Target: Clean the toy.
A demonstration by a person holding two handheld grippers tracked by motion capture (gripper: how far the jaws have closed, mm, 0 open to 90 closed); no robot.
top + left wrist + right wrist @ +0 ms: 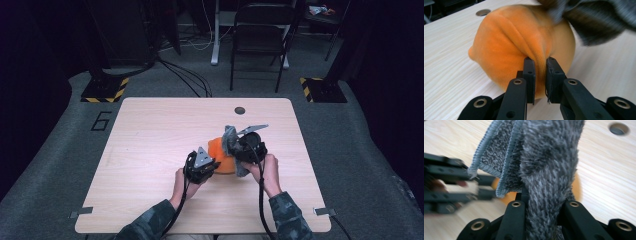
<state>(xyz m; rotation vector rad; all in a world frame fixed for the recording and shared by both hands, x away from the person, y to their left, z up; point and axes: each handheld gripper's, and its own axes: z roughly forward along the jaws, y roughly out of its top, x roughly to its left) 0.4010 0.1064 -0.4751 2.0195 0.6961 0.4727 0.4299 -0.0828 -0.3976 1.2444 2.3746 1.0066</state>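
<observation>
A fold of the orange plush cushion (pixel 524 47) is pinched tight in the left claw (pixel 540 75), its jaws closed on the soft fabric. The cushion is seen resting on the pale wooden table (pixel 150 135), near its middle. The grey shaggy cloth (pixel 544 170) is clamped in the right claw (pixel 541 202) and is draped just over the cushion's far side.
</observation>
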